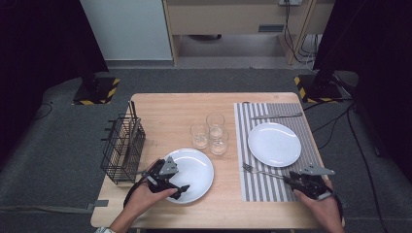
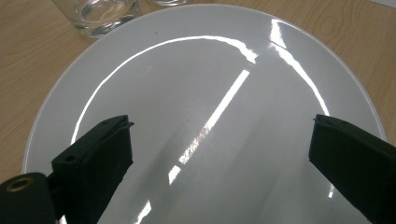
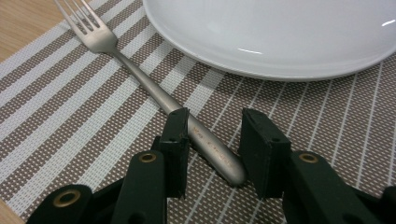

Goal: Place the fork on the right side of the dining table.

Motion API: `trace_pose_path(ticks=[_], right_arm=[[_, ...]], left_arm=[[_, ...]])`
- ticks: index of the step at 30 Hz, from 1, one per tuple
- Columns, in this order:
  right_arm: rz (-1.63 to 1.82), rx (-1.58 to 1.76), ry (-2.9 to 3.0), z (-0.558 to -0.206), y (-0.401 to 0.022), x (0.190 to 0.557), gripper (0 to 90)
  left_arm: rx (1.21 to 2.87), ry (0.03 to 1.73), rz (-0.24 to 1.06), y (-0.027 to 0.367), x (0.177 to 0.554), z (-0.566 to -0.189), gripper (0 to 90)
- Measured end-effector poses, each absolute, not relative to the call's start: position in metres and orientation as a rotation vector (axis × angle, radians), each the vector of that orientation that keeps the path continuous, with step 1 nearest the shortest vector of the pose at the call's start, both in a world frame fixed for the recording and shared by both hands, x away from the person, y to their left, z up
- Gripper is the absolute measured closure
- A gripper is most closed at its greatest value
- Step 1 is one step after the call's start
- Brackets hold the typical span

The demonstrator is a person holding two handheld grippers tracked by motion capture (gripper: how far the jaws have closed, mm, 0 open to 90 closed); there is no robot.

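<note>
In the right gripper view a fork (image 3: 154, 91) lies on the striped placemat (image 3: 70, 116), tines at the upper left of the frame, its handle end between the jaws of the right gripper (image 3: 215, 140). The jaws stand a little apart: one touches the handle, the other shows a slim gap, so nothing is clamped. The tine tips are cut off by the top edge. A white plate (image 3: 280, 42) fills the upper right, partly cut off.

The high view shows that fork (image 1: 265, 172) small at lower right, the grip unreadable there.

The left gripper (image 2: 219, 140) hangs wide open over a second plate (image 2: 201, 93), holding nothing; whether the jaws touch it I cannot tell. Glasses (image 2: 98, 14) are cropped at the upper left.

In the high view three glasses (image 1: 211, 132) stand at centre and a wire rack (image 1: 122, 148) at the left.
</note>
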State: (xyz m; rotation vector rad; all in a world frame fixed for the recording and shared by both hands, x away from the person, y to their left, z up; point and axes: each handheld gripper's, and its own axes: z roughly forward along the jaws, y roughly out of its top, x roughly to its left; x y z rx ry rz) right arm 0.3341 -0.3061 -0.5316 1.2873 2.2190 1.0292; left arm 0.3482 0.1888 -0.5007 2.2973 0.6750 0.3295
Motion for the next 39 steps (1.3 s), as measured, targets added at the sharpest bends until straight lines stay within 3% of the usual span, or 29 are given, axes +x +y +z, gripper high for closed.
trace_pose_path(ticks=[39], right_arm=[[0.996,1.428,2.068,-0.534,-0.320,0.345,62.4]], left_arm=[[2.308,0.670,0.332,0.186,0.348,-0.502,5.1]])
